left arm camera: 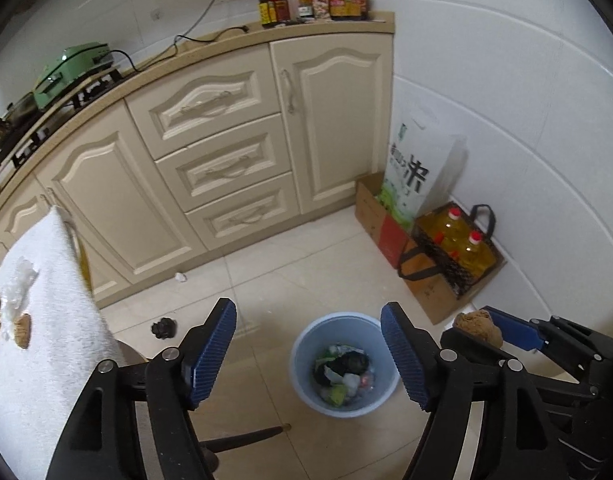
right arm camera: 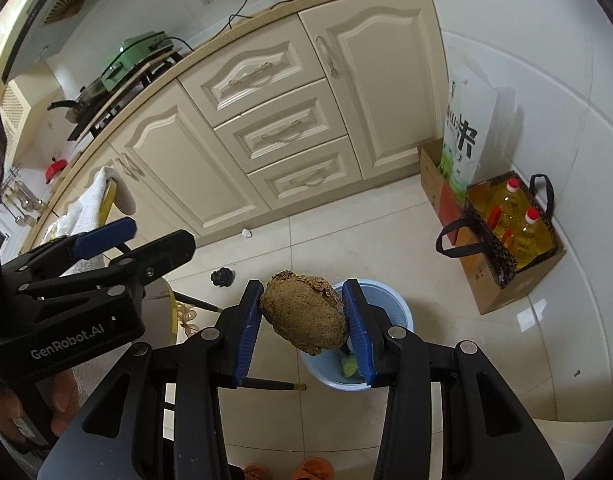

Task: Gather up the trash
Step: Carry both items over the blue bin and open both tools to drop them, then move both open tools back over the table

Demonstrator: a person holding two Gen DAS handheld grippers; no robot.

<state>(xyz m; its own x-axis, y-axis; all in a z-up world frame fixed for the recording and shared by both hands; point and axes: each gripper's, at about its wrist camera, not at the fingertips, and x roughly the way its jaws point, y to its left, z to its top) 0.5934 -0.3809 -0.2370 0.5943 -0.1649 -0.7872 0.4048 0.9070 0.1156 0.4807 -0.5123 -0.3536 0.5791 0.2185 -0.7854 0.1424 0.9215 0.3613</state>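
A light blue trash bin (left arm camera: 306,344) stands on the tiled floor with several scraps inside; it also shows in the right wrist view (right arm camera: 394,308). My left gripper (left arm camera: 308,354) is open and empty, held above the bin. My right gripper (right arm camera: 302,320) is shut on a brown crumbly lump (right arm camera: 306,316) and holds it over the bin's rim; the lump also shows in the left wrist view (left arm camera: 478,326). A white towel-covered table (left arm camera: 46,320) at the left carries more brown scraps (left arm camera: 23,330) and clear wrap (left arm camera: 18,284).
A black object (left arm camera: 164,327) and a white crumpled scrap (left arm camera: 181,277) lie on the floor by the cream cabinets (left arm camera: 210,152). Cardboard boxes with a rice bag (left arm camera: 416,172) and oil bottles (left arm camera: 462,240) stand along the right wall. A stool leg (left arm camera: 246,438) juts under the table.
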